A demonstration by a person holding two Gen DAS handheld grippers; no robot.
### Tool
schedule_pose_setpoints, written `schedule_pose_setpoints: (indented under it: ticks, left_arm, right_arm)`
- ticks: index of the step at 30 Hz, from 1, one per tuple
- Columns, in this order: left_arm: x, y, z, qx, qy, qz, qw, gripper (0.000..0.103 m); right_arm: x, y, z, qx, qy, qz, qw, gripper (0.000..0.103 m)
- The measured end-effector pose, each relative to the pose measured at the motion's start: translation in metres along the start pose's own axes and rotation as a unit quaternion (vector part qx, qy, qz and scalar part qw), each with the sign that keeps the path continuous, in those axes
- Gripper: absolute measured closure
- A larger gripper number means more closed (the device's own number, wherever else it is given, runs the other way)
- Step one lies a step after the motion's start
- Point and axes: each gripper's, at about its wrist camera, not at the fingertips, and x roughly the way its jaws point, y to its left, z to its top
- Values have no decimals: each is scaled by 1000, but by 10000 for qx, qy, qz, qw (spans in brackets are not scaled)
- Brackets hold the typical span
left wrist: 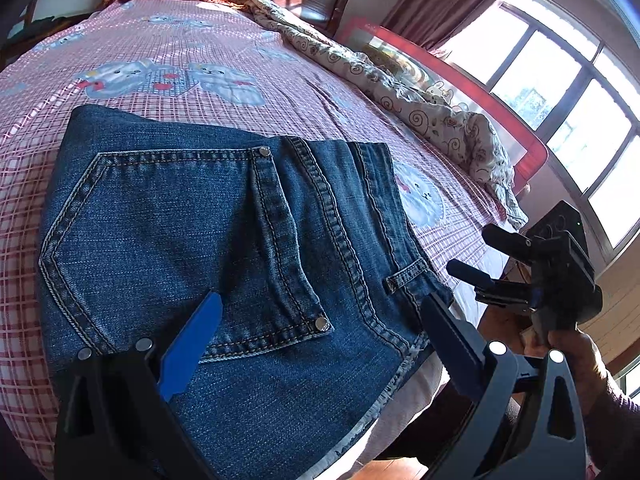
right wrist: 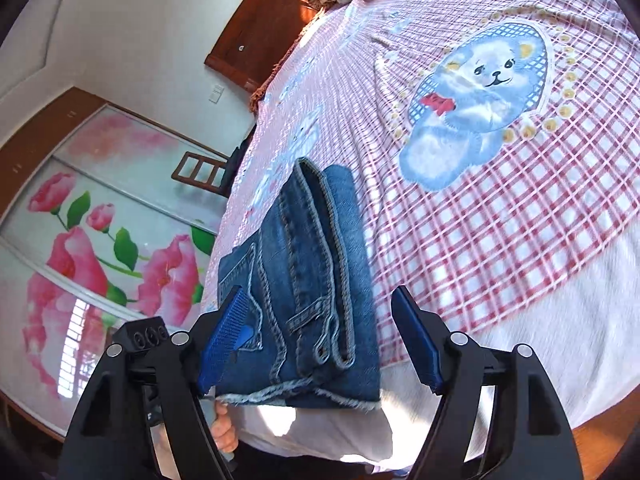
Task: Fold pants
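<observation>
The bed (left wrist: 168, 40) fills both views, spread with a pink check sheet (right wrist: 500, 240) printed with bears, and a rumpled quilt (left wrist: 400, 92) lies along its far side by the red rail (left wrist: 460, 84). On the near edge of the bed rest the jeans (left wrist: 224, 240), already folded into a thick, compact packet with a back pocket (left wrist: 172, 236) facing up and the frayed hems at the mattress edge. From the right wrist view the packet's long axis runs away from the edge toward the middle of the bed.

The left tongs (left wrist: 324, 340) stand wide open just above the jeans, one blue finger over the pocket, the other beyond the belt-loop side; they hold nothing. The right tongs (right wrist: 320, 340) are also spread wide and empty, straddling the packet's near end from off the bed's edge; the left view shows them hanging in the air to the side, apart from the cloth.

The left tongs look nearer to the denim, directly over it. Judging by the stacked layers, the folding seems all but finished; what remains is likely a last press or squaring of the packet
</observation>
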Motion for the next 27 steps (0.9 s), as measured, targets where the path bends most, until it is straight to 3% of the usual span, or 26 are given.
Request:
schedule_pose_setpoints:
  ticks: [5,10,12,15,17,18,21,22,24,27]
  left_arm:
    - [1,2,1,-54,8,-31,10000,4]
    - [1,4,1,-80,17,-67,9999,4]
    - [0,5,1,-66,7,-73,10000,4]
    - [-1,5,1,-69,4,-89,9999,4]
    - [-1,5,0,-60,-7,-107,9999,4]
    - [-2,5,0,-28,-3,-94,10000,4]
    - [-4,2,1,45,65,-92,9999,4]
    - [-6,0,3,75,115,-115,9998,4]
    - [-19,-4,5,162,154,-124,9997,4]
    - [-65,7,5,208,-505,-227,9983,4]
  right_arm:
    - [27,-11,14,-35,258,-81,9996,29]
    - [46,8,19,-382,511,-9,9980,29]
    - [61,29,10,-789,780,-297,9934,29]
    - [65,32,8,-920,682,-692,9910,46]
    - [66,22,6,-498,530,-593,9956,49]
    - [67,26,4,-592,520,-663,9947,50]
    - [83,58,-12,-1674,967,-1075,9752,56]
    - [85,60,-11,-1768,1022,-1129,9724,66]
    - [82,43,-1,-1196,1011,-827,9842,77]
    - [82,29,-1,-914,953,-535,9898,77]
